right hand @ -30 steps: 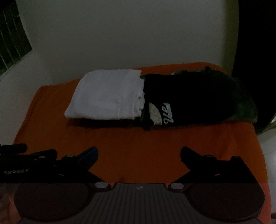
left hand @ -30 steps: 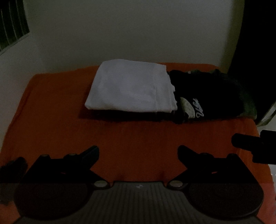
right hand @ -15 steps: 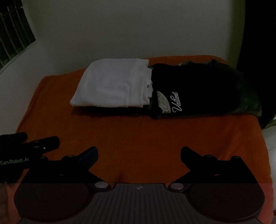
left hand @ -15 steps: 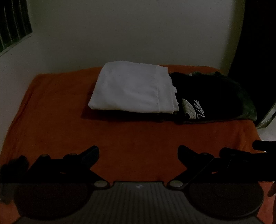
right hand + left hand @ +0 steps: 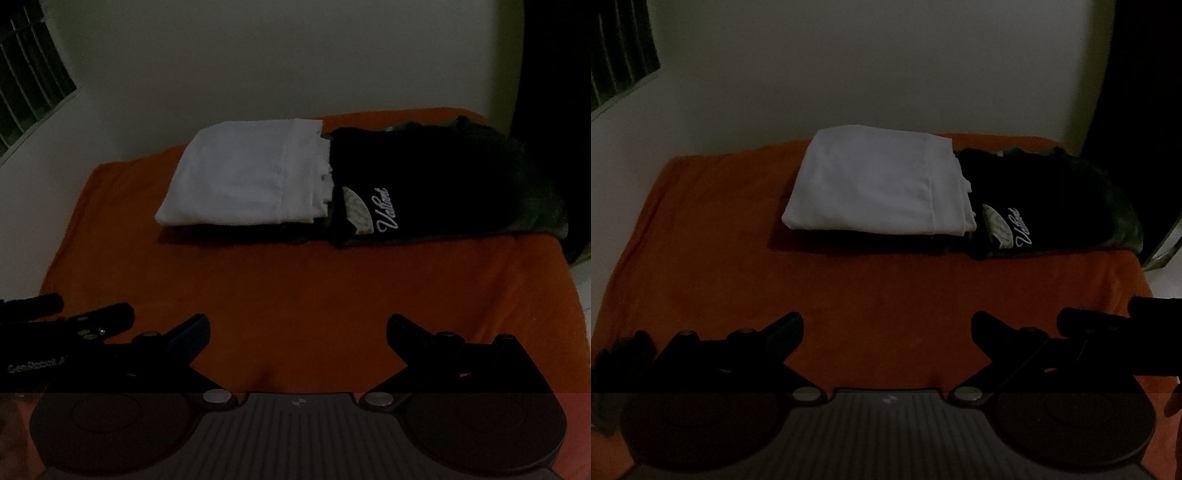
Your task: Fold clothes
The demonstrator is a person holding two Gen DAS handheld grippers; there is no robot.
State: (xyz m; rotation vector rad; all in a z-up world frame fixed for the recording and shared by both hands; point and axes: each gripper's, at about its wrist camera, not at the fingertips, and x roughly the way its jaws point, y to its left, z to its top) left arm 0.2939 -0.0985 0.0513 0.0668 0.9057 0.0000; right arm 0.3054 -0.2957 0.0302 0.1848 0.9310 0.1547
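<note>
Dim room, orange-covered bed (image 5: 738,229): from the left wrist, a folded white garment (image 5: 879,188) touches a dark one (image 5: 1045,199) near the far wall; soft and light, best pinched at corners. Left gripper (image 5: 886,328) gapes empty. From the right wrist, the right gripper (image 5: 297,328) likewise hangs wide, touching nothing.

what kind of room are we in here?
Probably a bedroom at home, dimly lit. An orange sheet covers what looks like a bed against a plain wall, with a barred window at left. A folded white garment lies beside a folded black one.
</note>
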